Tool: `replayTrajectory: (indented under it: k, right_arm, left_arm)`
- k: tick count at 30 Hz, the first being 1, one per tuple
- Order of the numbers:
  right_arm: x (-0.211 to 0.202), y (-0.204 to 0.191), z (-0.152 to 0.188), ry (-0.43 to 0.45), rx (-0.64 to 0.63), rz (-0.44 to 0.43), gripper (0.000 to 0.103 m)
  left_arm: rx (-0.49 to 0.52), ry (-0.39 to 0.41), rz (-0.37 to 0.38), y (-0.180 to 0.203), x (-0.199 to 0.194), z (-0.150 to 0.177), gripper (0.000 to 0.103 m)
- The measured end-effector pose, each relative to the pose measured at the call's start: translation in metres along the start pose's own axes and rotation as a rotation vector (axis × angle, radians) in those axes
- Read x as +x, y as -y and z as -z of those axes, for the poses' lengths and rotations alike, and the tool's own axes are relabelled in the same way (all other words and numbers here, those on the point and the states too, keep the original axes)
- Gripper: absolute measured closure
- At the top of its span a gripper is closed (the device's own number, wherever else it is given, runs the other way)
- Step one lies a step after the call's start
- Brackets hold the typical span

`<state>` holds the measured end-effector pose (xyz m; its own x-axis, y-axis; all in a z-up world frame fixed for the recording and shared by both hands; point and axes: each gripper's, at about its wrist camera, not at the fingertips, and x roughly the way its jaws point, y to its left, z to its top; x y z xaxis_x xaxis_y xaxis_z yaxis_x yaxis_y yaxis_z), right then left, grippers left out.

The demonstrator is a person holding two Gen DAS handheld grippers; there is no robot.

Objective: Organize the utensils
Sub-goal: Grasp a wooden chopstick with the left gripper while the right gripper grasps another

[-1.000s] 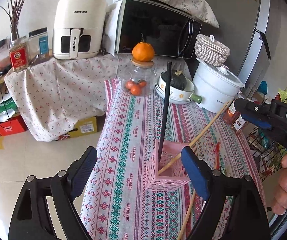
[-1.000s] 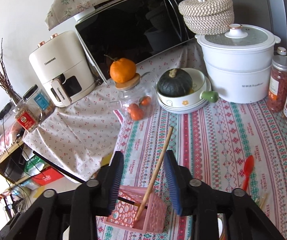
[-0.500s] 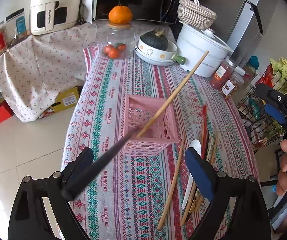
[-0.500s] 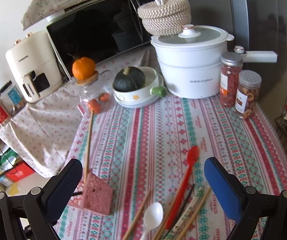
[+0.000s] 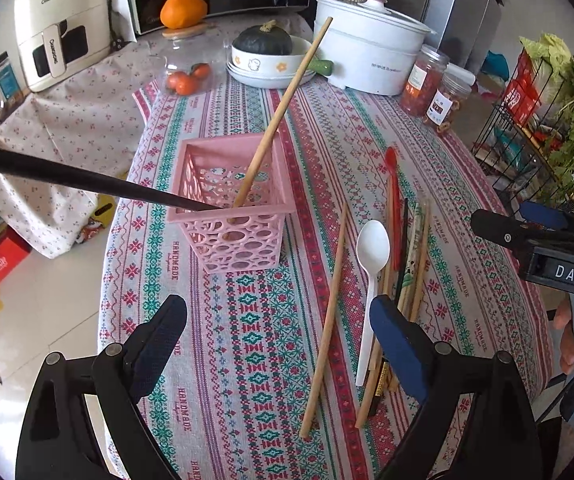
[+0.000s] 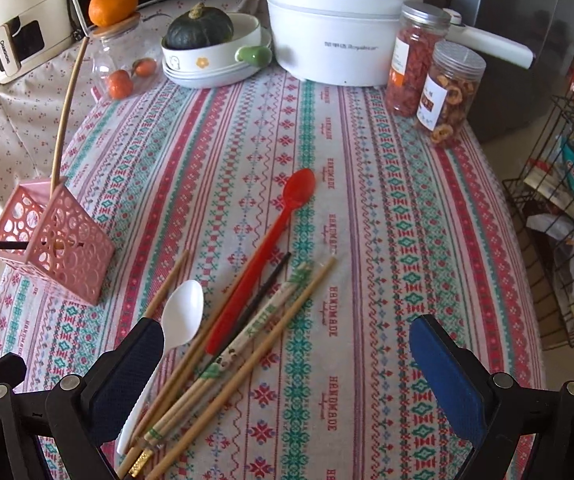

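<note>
The loose utensils lie in a bundle just ahead of the right gripper (image 6: 287,350), jaws spread wide and empty, their long axes running near-to-far, leaning right; the left gripper (image 5: 279,334), also spread and empty, hangs nearer the pink basket (image 5: 233,216) at the left; the smooth white spoon (image 6: 175,320), red spoon (image 6: 271,248) and thin bamboo chopsticks (image 6: 255,348) overlap; two sticks already stand in the perforated plastic basket

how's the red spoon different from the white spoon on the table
The red spoon is longer and slimmer than the white spoon. The red spoon's bowl is narrow and reaches farther up the table; the white spoon's is broader and sits nearer the camera. Both lie flat among the chopsticks, bowls pointing away, outside the pink basket.
</note>
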<state>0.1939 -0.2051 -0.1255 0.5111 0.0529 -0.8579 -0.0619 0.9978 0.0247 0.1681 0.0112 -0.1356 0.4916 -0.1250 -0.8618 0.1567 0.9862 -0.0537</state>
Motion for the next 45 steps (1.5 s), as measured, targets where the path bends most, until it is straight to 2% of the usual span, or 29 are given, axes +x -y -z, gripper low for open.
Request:
replayTrajectory:
  k: [3,7,9,11,13,15,18,21,34,38,40,42,45]
  right_arm:
    - [0.0,0.011,0.003,-0.007,0.015,0.01,0.001]
    - [0.001,0.026,0.005,-0.016,0.049,0.017,0.001]
    - [0.002,0.033,0.006,-0.027,0.074,0.014,0.001]
    - [0.004,0.04,0.006,-0.037,0.101,0.006,0.001]
    - [0.004,0.046,0.007,-0.04,0.124,-0.005,0.001]
    - [0.003,0.051,0.007,-0.04,0.139,-0.006,0.001]
    - [0.004,0.056,0.008,-0.041,0.148,-0.003,0.001]
    - [0.004,0.059,0.008,-0.044,0.159,-0.007,0.001]
    - [0.018,0.061,0.009,-0.079,0.165,-0.011,0.001]
    - [0.026,0.064,0.01,-0.097,0.169,-0.001,0.001]
    - [0.033,0.064,0.011,-0.114,0.171,0.003,0.001]
    - [0.039,0.064,0.012,-0.133,0.174,0.007,0.001]
    - [0.049,0.061,0.013,-0.157,0.172,0.015,0.001]
  left_arm:
    - [0.05,0.019,-0.002,0.014,-0.006,0.003,0.009]
    - [0.107,0.013,0.048,0.034,-0.005,0.004,0.009]
    - [0.118,0.006,0.064,0.041,-0.001,0.002,0.014]
    - [0.123,-0.011,0.091,0.044,0.006,-0.001,0.028]
    - [0.117,-0.046,0.12,0.046,0.019,-0.004,0.058]
    - [0.114,-0.084,0.136,0.047,0.034,-0.007,0.075]
    - [0.123,-0.118,0.11,0.053,0.055,-0.012,0.086]
    - [0.141,-0.13,0.071,0.059,0.073,-0.018,0.089]
    - [0.11,-0.199,0.008,0.062,0.126,-0.035,0.09]
    - [0.099,-0.199,0.009,0.06,0.129,-0.039,0.09]
    - [0.106,-0.198,0.0,0.061,0.129,-0.039,0.096]
    - [0.103,-0.198,0.002,0.06,0.126,-0.038,0.097]
    - [0.11,-0.166,0.008,0.059,0.114,-0.037,0.097]
